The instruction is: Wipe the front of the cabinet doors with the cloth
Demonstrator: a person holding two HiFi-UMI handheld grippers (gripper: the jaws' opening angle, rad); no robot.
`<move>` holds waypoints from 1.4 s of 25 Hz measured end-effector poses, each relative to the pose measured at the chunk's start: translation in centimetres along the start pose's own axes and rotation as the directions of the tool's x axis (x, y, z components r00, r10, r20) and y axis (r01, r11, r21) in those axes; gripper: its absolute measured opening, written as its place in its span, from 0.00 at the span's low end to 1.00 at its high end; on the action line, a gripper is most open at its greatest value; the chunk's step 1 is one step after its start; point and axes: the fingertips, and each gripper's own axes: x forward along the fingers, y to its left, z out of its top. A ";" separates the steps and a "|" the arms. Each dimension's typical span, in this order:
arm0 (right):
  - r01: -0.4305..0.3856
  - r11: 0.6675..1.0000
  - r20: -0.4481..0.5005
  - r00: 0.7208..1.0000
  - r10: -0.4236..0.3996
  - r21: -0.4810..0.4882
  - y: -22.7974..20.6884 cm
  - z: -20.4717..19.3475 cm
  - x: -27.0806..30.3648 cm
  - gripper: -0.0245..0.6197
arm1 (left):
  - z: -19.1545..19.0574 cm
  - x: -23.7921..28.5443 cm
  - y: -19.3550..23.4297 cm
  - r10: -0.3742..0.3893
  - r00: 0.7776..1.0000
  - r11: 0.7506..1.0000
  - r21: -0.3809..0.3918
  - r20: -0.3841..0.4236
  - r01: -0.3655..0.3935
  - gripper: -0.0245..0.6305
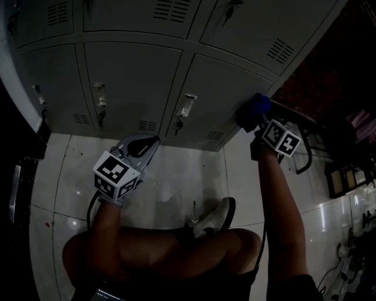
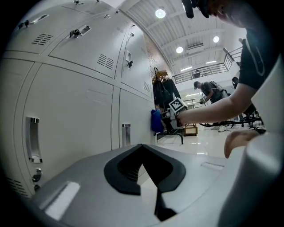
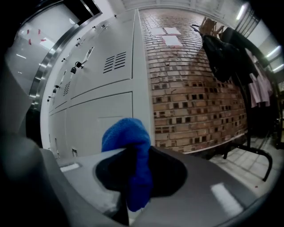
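Bulging fuzzy blue cloth point(image 3: 125, 139), pinched in right tongs point(image 3: 131, 176).

Brick wall point(image 3: 195, 88) above glossy white floor tiles point(image 1: 176, 176) (round ceiling lights point(image 2: 160, 13) lit)

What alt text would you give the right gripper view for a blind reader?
A grey two-jaw right gripper clamps a fluffy blue cloth near pale grey metal cabinet doors; a brick wall stands beside them.
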 end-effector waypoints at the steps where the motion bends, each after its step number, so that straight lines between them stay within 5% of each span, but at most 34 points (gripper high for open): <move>1: 0.011 1.000 0.002 1.000 -0.011 0.002 -0.6 0.0 -0.1 0.16 | 0.0 0.0 0.0 0.000 1.000 1.000 -0.001 0.000 0.000 0.04; 7: -0.014 0.999 0.024 1.000 0.013 0.038 0.3 -0.5 -1.1 0.16 | 0.1 0.0 0.3 0.006 1.000 1.000 -0.003 0.004 -0.006 0.04; 16: -0.248 0.969 -0.005 0.969 0.248 0.004 14.5 -3.5 0.5 0.16 | 0.5 -0.2 0.3 0.011 1.000 1.000 -0.007 0.015 -0.011 0.04; 24: -0.359 0.932 -0.067 0.932 0.355 -0.047 24.0 -7.0 3.4 0.16 | 1.0 -0.4 0.6 0.018 0.999 1.000 -0.021 0.036 -0.018 0.04; 35: -0.326 0.941 -0.084 0.944 0.319 -0.087 22.7 -6.9 5.1 0.16 | 1.0 -0.5 0.6 0.012 0.999 1.000 -0.019 0.040 -0.011 0.04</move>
